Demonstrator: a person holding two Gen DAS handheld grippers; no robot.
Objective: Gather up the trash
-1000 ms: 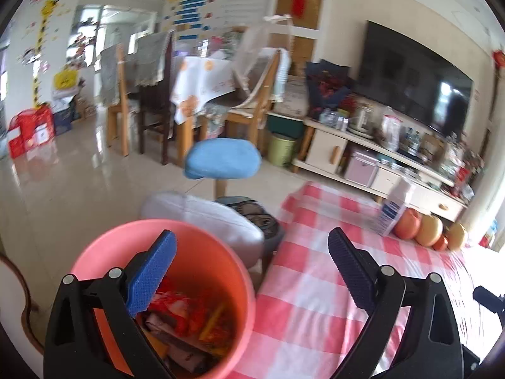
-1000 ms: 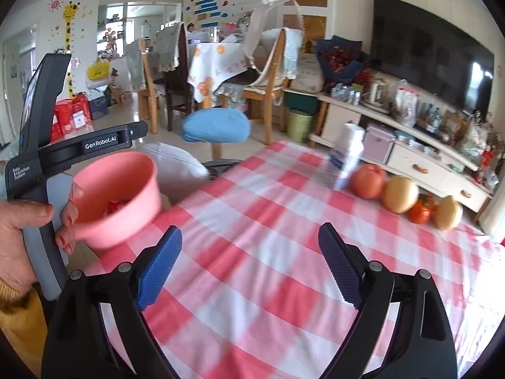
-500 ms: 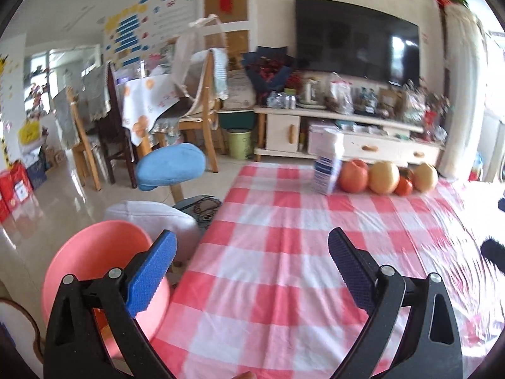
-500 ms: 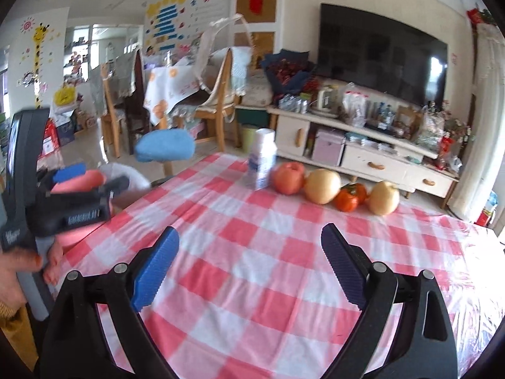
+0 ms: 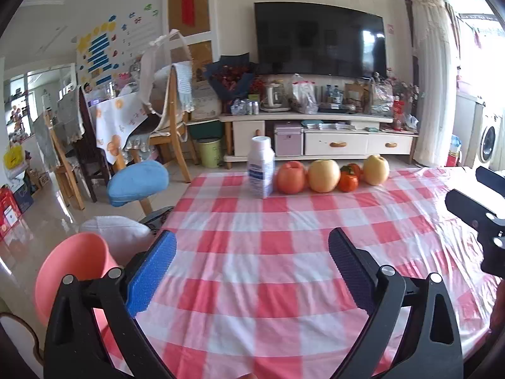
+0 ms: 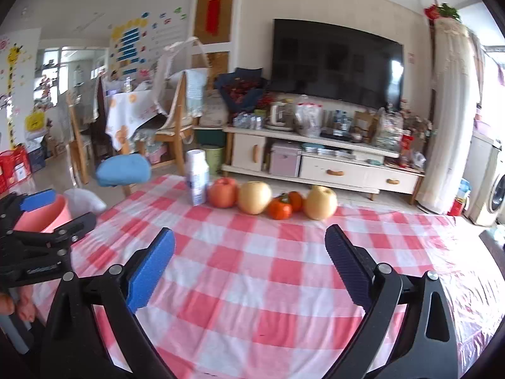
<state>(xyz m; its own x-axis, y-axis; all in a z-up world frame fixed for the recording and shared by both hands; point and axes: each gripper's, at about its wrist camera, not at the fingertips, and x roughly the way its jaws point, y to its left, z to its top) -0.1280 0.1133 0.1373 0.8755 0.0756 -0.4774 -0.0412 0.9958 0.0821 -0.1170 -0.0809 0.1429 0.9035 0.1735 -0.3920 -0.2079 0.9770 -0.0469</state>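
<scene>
Trash sat out of sight, presumably inside the pink bin [image 5: 72, 271] off the table's [image 5: 284, 252] left edge, handy for dropping. Left gripper [image 5: 252, 262] and right gripper [image 6: 249, 259] hovered wide and empty over bare cloth; only carton [image 5: 260, 170] and fruit [image 5: 318, 175] showed.
</scene>
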